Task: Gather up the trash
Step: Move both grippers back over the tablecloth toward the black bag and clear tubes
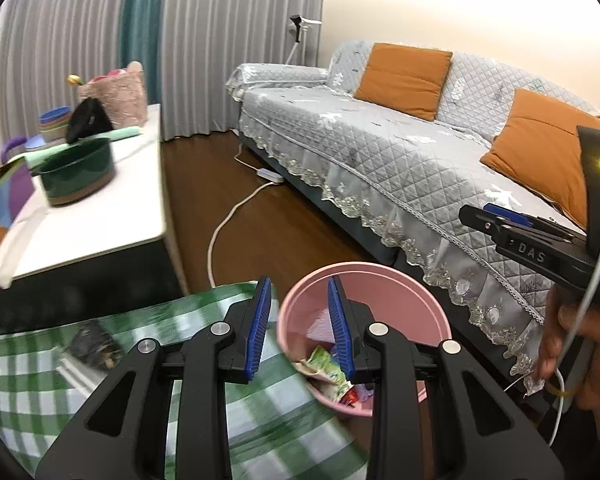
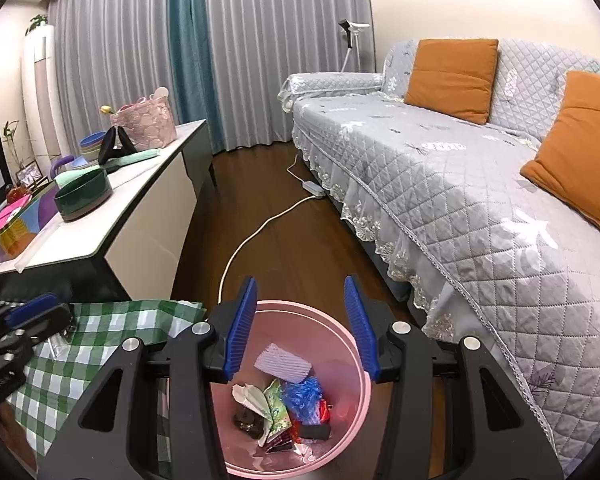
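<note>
A pink bin point(image 2: 320, 334) stands on the floor beside a table draped in a green checked cloth point(image 2: 100, 344). Inside it lie several pieces of trash point(image 2: 276, 404): folded paper, a white ridged piece point(image 2: 284, 362), blue plastic point(image 2: 304, 394) and wrappers. My right gripper point(image 2: 301, 278) hangs open right over the bin, nothing between its blue pads. My left gripper point(image 1: 299, 280) is open too, over the bin's left rim point(image 1: 284, 312) at the cloth's edge point(image 1: 260, 408), and holds nothing. A dark crumpled wrapper point(image 1: 94, 346) lies blurred on the cloth. From the left wrist view, the right gripper point(image 1: 496, 222) enters at the right, held by a hand point(image 1: 572, 340).
A grey quilted sofa point(image 2: 440, 184) with orange cushions point(image 2: 452, 78) runs along the right. A white cable point(image 2: 256, 236) and power strip point(image 2: 313, 189) lie on the wood floor. At the left, a long white table point(image 2: 140, 208) holds a green pot point(image 2: 84, 196), bowls and a pink basket point(image 2: 144, 124).
</note>
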`<move>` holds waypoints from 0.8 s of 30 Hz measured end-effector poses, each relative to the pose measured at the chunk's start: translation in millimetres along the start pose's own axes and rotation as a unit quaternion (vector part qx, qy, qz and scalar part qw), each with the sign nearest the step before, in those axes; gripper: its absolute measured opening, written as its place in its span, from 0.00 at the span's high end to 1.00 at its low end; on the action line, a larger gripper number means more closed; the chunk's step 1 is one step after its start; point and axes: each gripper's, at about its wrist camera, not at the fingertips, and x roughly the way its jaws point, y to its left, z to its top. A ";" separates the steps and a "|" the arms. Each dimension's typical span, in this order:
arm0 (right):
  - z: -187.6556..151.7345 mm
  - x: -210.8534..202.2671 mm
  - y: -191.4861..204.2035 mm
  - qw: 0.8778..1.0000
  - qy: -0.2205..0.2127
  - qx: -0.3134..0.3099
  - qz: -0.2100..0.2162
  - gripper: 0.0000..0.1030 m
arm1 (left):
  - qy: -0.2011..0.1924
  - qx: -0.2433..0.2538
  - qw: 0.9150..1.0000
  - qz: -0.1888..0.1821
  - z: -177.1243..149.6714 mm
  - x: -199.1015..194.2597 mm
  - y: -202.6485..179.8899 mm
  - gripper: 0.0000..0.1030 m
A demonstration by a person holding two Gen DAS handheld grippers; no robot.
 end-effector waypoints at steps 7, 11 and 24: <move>-0.7 -13.1 23.0 1.000 -0.013 -0.021 0.014 0.55 | -0.024 -0.016 0.999 0.027 -8.1 -55.8 44.8 0.71; -2.4 -18.2 37.6 0.999 -0.017 -0.031 0.028 0.55 | -0.033 -0.017 0.998 0.044 -13.7 -80.8 69.8 0.73; -20.5 -21.4 86.7 0.994 0.002 -0.067 0.085 0.55 | -0.034 -0.079 0.990 0.113 -64.9 -122.2 161.2 0.83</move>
